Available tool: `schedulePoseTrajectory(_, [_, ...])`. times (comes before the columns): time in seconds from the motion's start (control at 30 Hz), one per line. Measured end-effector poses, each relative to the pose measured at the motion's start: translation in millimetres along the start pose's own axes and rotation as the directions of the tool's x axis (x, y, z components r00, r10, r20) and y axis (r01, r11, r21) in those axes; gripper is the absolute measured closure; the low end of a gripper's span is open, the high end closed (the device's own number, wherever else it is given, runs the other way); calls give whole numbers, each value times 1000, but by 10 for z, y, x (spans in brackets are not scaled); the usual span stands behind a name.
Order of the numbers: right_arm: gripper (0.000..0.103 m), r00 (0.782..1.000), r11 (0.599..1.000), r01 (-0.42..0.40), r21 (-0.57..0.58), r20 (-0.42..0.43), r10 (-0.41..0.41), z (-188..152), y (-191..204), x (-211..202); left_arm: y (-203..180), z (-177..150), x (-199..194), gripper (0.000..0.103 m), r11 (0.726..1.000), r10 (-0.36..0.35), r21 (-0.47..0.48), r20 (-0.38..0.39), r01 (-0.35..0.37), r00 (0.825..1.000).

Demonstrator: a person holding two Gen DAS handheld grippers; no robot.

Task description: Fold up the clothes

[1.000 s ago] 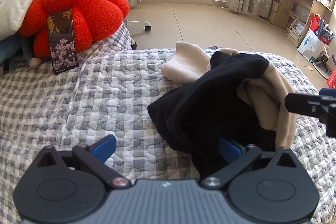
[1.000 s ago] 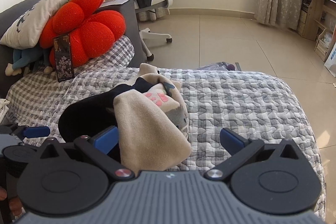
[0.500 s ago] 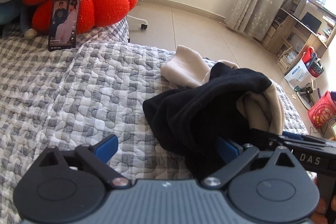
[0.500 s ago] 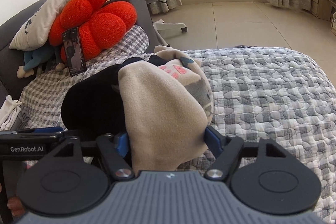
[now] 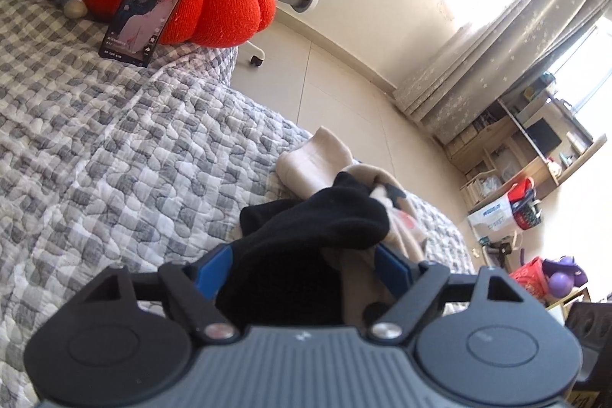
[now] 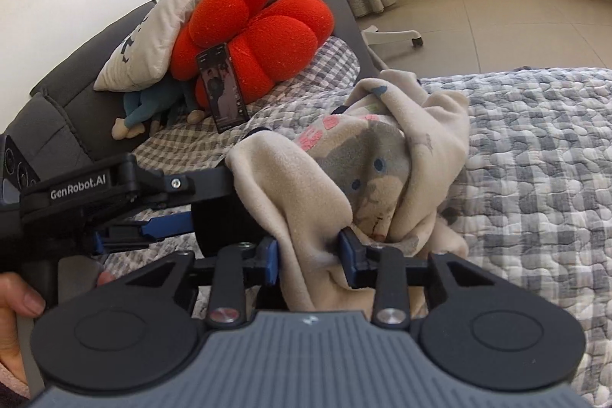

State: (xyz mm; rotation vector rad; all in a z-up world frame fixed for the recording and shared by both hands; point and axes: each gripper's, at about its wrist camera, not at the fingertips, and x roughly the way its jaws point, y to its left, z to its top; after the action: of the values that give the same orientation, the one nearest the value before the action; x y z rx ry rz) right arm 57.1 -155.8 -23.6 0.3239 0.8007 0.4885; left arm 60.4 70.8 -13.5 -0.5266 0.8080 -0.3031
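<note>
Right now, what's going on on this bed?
A person is starting to fold a garment bunched on the quilted bed cover, holding a gripper in each hand. The right gripper is closing on a fold of the beige printed fleece. The left gripper is closing around the black part of the bundle, which sits between its jaws. Nothing is spread flat yet. A phone leans against a red cushion behind.

Both grippers angled down, jaws closing: left gripper [image 5: 304, 264], right gripper [image 6: 309, 257]
</note>
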Motion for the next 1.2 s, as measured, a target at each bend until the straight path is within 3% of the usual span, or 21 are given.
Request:
schedulePoseTrajectory(0.1, [67, 999, 999, -34, 2, -29, 34, -18, 41, 76, 7, -6, 28, 24, 1000, -22, -23, -13, 21, 1000])
schedulePoseTrajectory(0.37, [67, 995, 997, -77, -9, -71, 76, -71, 101, 166, 6, -57, 108, 48, 999, -18, -32, -28, 17, 999])
schedulePoseTrajectory(0.47, [65, 995, 998, -70, -9, -67, 69, -77, 97, 155, 12, -77, 120, 67, 999, -18, -31, -19, 17, 1000])
schedulePoseTrajectory(0.53, [61, 996, 997, -72, 3, -57, 72, -75, 79, 127, 5, -91, 133, 85, 1000, -7, -25, -14, 7, 1000])
schedulePoseTrajectory(0.6, [58, 996, 997, -78, 14, -46, 79, -70, 47, 89, -11, -99, 141, 92, 1000, 11, -4, -7, -11, 1000])
schedulePoseTrajectory(0.87, [49, 991, 989, -133, 71, 0, 133, -27, -44, -86, -20, -46, 95, 95, 993, 100, 56, 36, -102, 994])
schedulePoseTrajectory(1.0, [37, 988, 984, -156, 84, 28, 154, -20, -54, -152, 29, 10, 64, 96, 986, 151, 60, 72, -155, 986])
schedulePoseTrajectory(1.1, [33, 988, 984, -152, 95, 43, 148, 2, -77, -178, 75, 53, 30, 96, 978, 192, 62, 101, -199, 976])
schedulePoseTrajectory(1.2, [22, 994, 990, -101, 103, 56, 96, 10, -112, -194, 127, 102, -1, 96, 965, 246, 64, 133, -256, 960])
